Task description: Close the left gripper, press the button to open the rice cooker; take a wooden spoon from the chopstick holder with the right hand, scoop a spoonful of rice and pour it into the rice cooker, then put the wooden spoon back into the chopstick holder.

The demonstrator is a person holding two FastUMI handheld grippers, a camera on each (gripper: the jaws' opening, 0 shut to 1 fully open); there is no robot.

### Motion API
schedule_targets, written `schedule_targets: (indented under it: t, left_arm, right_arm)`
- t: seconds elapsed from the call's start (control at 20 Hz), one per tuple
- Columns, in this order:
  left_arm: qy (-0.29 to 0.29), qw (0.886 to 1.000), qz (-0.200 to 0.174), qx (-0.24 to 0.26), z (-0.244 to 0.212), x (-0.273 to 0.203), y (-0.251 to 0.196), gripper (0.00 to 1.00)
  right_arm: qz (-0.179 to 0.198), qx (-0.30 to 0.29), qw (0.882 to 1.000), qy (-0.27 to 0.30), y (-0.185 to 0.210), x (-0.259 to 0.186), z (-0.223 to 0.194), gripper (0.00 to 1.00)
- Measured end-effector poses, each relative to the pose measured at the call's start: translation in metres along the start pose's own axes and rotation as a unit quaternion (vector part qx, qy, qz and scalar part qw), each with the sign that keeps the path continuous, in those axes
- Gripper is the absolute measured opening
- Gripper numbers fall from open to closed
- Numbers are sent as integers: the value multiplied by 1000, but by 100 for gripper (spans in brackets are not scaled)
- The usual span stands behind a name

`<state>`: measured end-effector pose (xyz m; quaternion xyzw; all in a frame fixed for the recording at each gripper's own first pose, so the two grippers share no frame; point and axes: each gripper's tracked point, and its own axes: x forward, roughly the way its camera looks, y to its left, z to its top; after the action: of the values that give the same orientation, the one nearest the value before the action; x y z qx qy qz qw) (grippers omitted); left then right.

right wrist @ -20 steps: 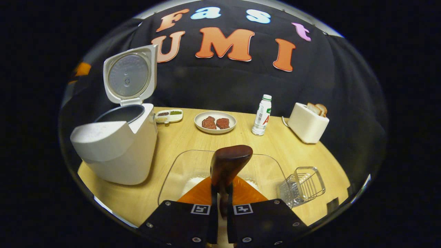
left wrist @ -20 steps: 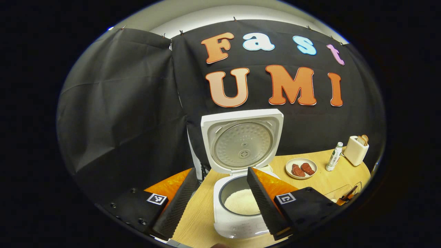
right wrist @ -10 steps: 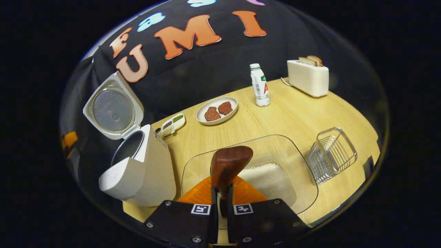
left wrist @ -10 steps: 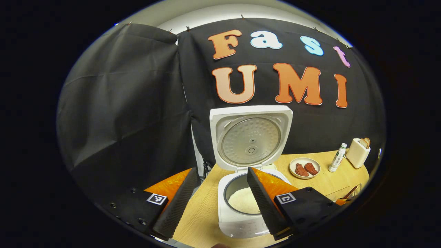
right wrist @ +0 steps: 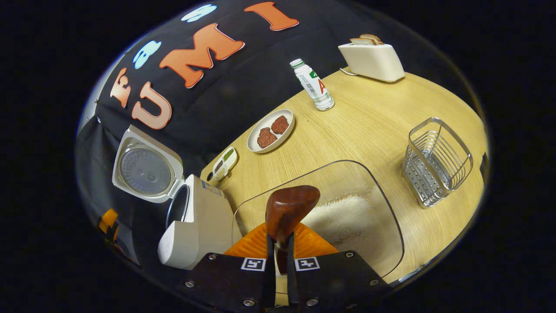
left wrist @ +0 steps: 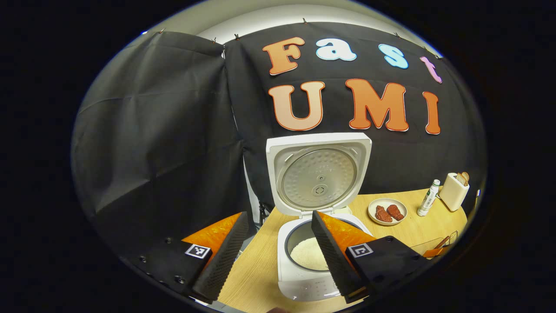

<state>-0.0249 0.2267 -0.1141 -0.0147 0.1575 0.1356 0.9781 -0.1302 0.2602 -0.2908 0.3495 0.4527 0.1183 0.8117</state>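
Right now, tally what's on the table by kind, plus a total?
Rice cooker: 1
Glass tray of rice: 1
Wire chopstick holder: 1
Plate with meat: 1
Small condiment dish: 1
Bottle: 1
Toaster with bread: 1
Total: 7

Right gripper (right wrist: 278, 250) clamped on wooden spoon (right wrist: 289, 208), seemingly above glass rice tray (right wrist: 382, 208).
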Motion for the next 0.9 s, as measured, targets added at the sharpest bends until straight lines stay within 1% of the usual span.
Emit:
schedule_targets:
  t: [0.05,0.1,0.15,0.25,0.45,0.6,0.7,0.75,0.8,0.9]
  left_arm:
    - [-1,1000,0,2,2,0,-1,99]
    - [-1,1000,0,3,2,-1,-1,97]
    - [-2,1000,-1,4,3,0,-2,99]
    - [-3,1000,0,7,5,-1,-3,97]
    - [-4,1000,-3,9,8,1,-11,97]
    - [-7,1000,-6,8,12,2,-18,97]
    - [-7,1000,-9,4,14,1,-25,99]
    - [-8,1000,-10,1,15,2,-28,97]
    - [-9,1000,-12,-1,15,2,-33,99]
    - [-13,1000,-13,-8,21,3,-37,97]
  right_arm:
    - [10,13,1000,2,1,1,2,10]
    - [16,21,1000,5,0,3,4,10]
    - [23,33,999,11,-2,2,2,10]
    - [39,67,997,17,-7,1,5,10]
    - [70,143,987,19,-18,-6,12,10]
    - [77,174,982,12,-30,-14,25,10]
    - [90,198,976,8,-34,-23,36,10]
    - [99,214,972,7,-34,-27,42,10]
    - [110,229,967,8,-33,-32,47,10]
    - [135,256,957,6,-27,-40,60,10]
